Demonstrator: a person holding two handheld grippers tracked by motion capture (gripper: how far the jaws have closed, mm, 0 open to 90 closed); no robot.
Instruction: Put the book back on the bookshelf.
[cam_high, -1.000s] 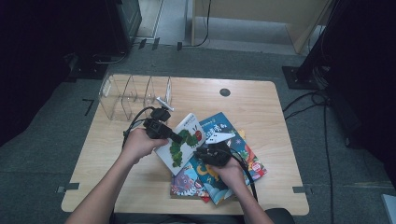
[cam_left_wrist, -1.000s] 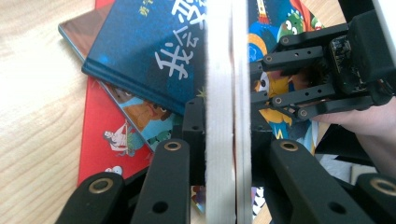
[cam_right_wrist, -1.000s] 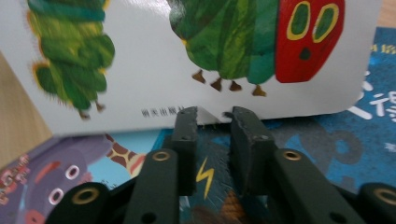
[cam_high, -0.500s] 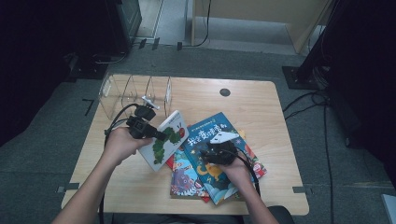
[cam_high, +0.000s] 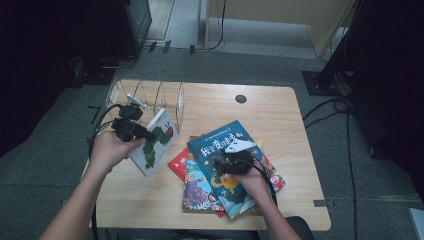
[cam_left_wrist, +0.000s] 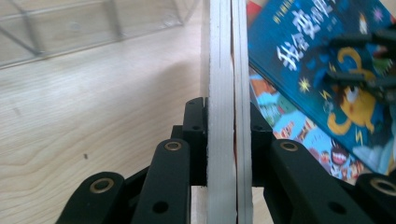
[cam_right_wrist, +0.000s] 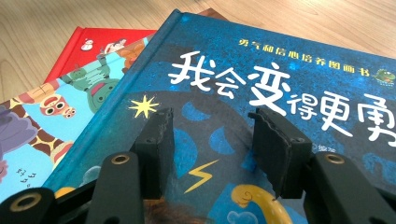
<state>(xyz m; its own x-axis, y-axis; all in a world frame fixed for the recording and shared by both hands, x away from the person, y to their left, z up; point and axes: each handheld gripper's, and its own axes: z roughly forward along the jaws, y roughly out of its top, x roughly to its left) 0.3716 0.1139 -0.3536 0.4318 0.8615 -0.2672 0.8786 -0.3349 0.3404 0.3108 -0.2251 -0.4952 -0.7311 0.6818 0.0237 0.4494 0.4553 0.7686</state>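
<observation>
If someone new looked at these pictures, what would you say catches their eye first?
Probably the white book with a green caterpillar cover, held tilted in the left gripper just in front of the clear rack. Next, the blue book topping the colourful stack at the table's middle, with the right gripper open over its cover.

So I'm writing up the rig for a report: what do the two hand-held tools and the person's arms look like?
Both tools are black. The left tool has a black cable looping off it and a grey three-cornered plate on top; the right tool carries a pale plate too. Up close, the jaws are black links with brass-coloured rivets and ridged pads. The forearms are bare, no sleeves in view.
</observation>
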